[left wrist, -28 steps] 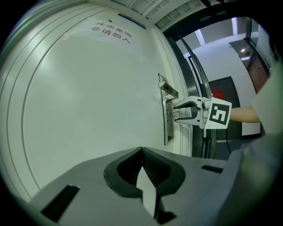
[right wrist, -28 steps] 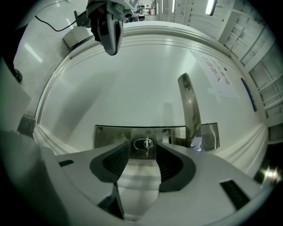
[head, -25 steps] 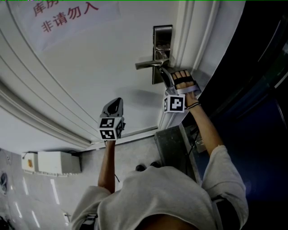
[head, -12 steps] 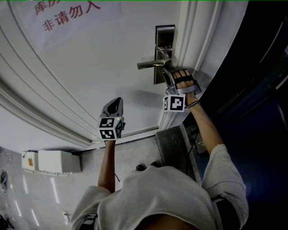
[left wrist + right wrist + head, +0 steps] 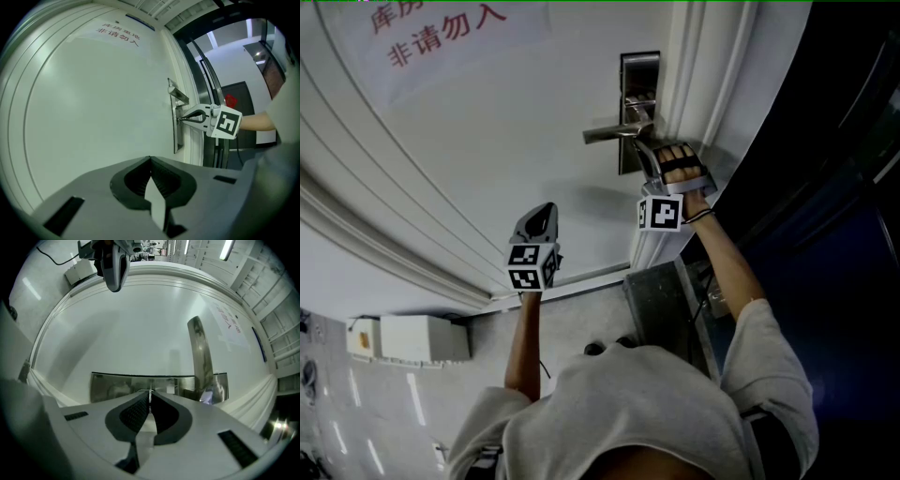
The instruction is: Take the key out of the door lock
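Note:
A steel lock plate (image 5: 637,75) with a lever handle (image 5: 607,135) sits on the white door (image 5: 506,141). My right gripper (image 5: 636,143) is pressed up to the plate just under the handle. In the right gripper view its jaws are shut, with a thin sliver of the key (image 5: 150,391) pinched at the tips of my right gripper (image 5: 150,395) against the lock plate (image 5: 117,386). The left gripper view shows the same contact from the side, at the right gripper (image 5: 181,120). My left gripper (image 5: 542,212) hangs lower left, away from the door, shut and empty.
A paper notice with red characters (image 5: 441,33) is stuck to the door above left. The white door frame (image 5: 694,84) runs beside the lock, with a dark opening to its right. A white box (image 5: 408,339) sits low on the wall at the left.
Almost nothing differs in the head view. The right gripper stays at the lock plate under the handle, and the left gripper holds its place.

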### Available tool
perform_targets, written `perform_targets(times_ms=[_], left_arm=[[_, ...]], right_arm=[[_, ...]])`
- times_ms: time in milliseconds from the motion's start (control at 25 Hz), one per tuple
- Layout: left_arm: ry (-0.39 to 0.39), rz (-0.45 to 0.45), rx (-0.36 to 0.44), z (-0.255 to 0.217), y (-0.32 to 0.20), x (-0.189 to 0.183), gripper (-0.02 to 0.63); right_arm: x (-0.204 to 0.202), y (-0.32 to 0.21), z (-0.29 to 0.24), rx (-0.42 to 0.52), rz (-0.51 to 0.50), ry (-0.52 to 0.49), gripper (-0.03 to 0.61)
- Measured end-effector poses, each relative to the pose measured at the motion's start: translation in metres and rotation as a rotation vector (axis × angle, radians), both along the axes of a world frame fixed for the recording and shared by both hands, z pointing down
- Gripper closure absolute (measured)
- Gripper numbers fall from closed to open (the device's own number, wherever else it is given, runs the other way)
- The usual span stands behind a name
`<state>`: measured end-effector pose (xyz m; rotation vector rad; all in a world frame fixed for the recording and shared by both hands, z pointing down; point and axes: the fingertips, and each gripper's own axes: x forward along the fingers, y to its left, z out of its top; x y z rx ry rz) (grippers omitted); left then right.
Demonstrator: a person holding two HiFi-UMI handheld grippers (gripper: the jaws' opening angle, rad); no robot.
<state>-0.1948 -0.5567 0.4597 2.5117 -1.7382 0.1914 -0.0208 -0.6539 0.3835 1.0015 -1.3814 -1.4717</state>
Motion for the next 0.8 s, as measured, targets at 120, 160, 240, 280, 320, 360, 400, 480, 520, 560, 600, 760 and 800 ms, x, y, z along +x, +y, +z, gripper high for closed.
perform_targets(times_ms=[120,160,240,280,320,360,400,480,520,560,600,760,800], left_arm=[[0.002,0.0,-0.001,0.0,0.003,0.0,0.595],[0.001,0.001,-0.002,0.0,0.004,0.0,0.595],[0.0,0.004,-0.002,0.0,0.004,-0.001,0.595],[0.002,0.004,-0.001,-0.001,0.005,-0.001,0.595],[0.006,0.006,0.002,-0.001,0.006,0.0,0.595],[0.008,0.007,0.004,-0.002,0.008,0.001,0.595],[0.008,0.01,0.005,-0.002,0.009,0.003,0.595],[0.005,0.014,0.004,-0.001,0.012,0.005,0.595],[0.005,0.014,0.003,-0.001,0.013,0.005,0.595],[0.005,0.013,0.003,-0.001,0.014,0.004,0.595],[0.004,0.011,0.002,-0.001,0.015,0.004,0.595],[0.004,0.008,0.002,-0.001,0.016,0.002,0.595],[0.005,0.006,0.003,-0.001,0.017,0.002,0.595]], right_arm=[[0.002,0.006,-0.001,-0.006,-0.002,-0.014,0.549],[0.004,0.01,-0.001,-0.007,-0.005,-0.022,0.549],[0.005,0.017,-0.002,-0.01,-0.008,-0.036,0.549],[0.005,0.02,-0.002,-0.012,-0.008,-0.039,0.549],[0.005,0.022,-0.002,-0.013,-0.008,-0.042,0.549],[0.005,0.024,-0.001,-0.013,-0.008,-0.045,0.549],[0.005,0.027,-0.001,-0.013,-0.01,-0.05,0.548],[0.006,0.032,0.0,-0.015,-0.018,-0.063,0.549],[0.006,0.035,-0.001,-0.017,-0.024,-0.072,0.548],[0.006,0.037,-0.002,-0.022,-0.03,-0.088,0.548],[0.006,0.039,-0.003,-0.028,-0.038,-0.11,0.548],[0.006,0.046,-0.01,-0.087,-0.067,-0.263,0.548],[0.007,0.048,-0.012,-0.114,-0.074,-0.325,0.548]])
